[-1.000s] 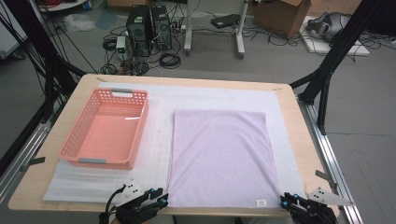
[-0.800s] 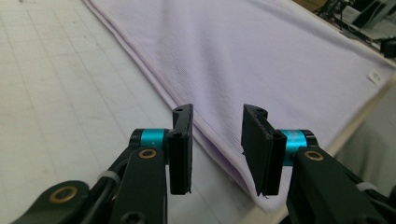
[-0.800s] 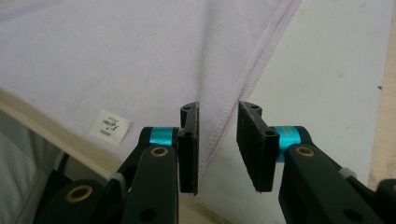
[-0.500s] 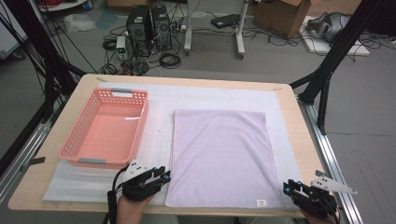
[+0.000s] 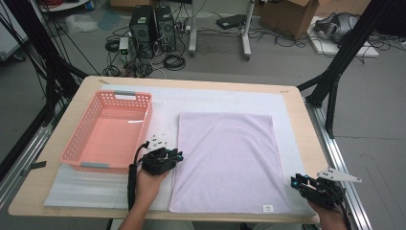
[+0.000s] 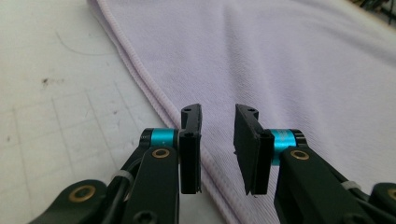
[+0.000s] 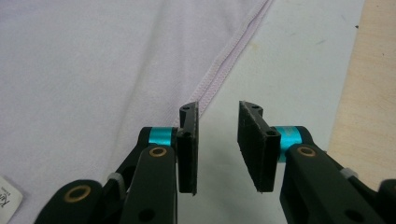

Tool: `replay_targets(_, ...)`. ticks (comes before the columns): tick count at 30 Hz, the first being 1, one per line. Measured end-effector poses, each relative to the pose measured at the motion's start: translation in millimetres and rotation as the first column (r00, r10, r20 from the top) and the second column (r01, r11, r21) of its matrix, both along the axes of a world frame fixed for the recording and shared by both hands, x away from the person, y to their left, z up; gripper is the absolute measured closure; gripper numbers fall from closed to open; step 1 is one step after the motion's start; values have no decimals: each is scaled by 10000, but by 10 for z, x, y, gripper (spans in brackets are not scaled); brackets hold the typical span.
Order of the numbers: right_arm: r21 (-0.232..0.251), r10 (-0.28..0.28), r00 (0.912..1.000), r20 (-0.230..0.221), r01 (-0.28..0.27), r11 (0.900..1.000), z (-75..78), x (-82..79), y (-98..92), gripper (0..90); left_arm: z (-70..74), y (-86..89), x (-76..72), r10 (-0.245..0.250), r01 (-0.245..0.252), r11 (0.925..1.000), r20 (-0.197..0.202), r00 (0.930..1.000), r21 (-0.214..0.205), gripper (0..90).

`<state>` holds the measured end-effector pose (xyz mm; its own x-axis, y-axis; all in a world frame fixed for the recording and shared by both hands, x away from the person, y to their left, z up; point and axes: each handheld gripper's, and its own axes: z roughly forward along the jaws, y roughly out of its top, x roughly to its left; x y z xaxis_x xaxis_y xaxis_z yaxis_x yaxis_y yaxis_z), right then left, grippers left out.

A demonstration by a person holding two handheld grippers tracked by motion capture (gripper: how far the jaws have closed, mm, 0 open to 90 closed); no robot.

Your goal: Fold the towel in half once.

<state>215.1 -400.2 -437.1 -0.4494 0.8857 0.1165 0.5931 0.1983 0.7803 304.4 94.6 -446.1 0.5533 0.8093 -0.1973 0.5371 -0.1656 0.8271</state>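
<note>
A lilac towel lies flat on the white mat. My left gripper sits at the towel's left edge, about halfway along it, pointing right. In the left gripper view its jaws stand open over the towel's hem. They have just been closing, and the cloth lies below the gap, not pinched. My right gripper is beside the towel's near right corner. In the right gripper view it is open over the mat, just right of the towel's stitched edge.
A pink plastic basket stands on the mat to the left of the towel, close behind my left gripper. A small white label marks the towel's near right corner. The wooden table edge runs round the mat.
My left gripper has moved from the near table edge forward along the towel's left side. My right gripper has shifted a little forward and to the right near the towel's corner.
</note>
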Motion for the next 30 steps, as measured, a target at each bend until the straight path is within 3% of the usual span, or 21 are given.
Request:
replay_targets(3,29,-5,10000,-14,5,10000,-2,8,1,680,-61,-45,51,148,-133,9988,-310,9994,472,713)
replay_targets(5,-19,20,10000,-53,-21,10000,-2,2,4,679,-56,-74,37,245,-232,9964,-155,9996,809,715)
replay_targets(7,-54,43,10000,-68,-43,10000,-2,-5,11,680,-50,-123,22,240,-248,9902,76,9997,1373,807)
replay_targets(9,-65,41,10000,-42,-42,10000,2,-10,18,679,-44,-125,28,501,-515,9881,135,9987,1447,861)
replay_targets(12,-52,3,10000,34,-2,10000,8,-11,19,677,-36,-15,44,876,-873,9903,20,9961,1078,856)
replay_targets(14,-30,-96,10000,18,96,9999,9,5,22,674,-48,30,34,1016,-1011,9914,-14,9948,829,781)
replay_targets(16,31,-195,9998,40,195,9998,7,63,27,672,-44,42,29,922,-918,9938,-33,9957,625,651)
replay_targets(17,134,-256,9997,47,255,9996,5,97,35,672,-44,49,23,825,-823,9961,-40,9966,319,604)
replay_targets(20,210,-364,9993,39,363,9991,-9,221,77,700,-40,78,7,543,-538,9980,126,9984,-332,529)
replay_targets(25,565,-326,9994,86,321,9979,2,487,216,767,-35,145,-39,65,-21,9894,296,9995,-1452,446)
replay_targets(29,10,-301,9992,-272,301,9995,-89,690,341,780,-31,175,-67,-127,224,9783,484,9987,-2060,411)
replay_targets(30,-111,-293,9989,-366,289,9995,-120,713,358,805,-29,181,-74,-170,285,9784,578,9982,-2048,406)
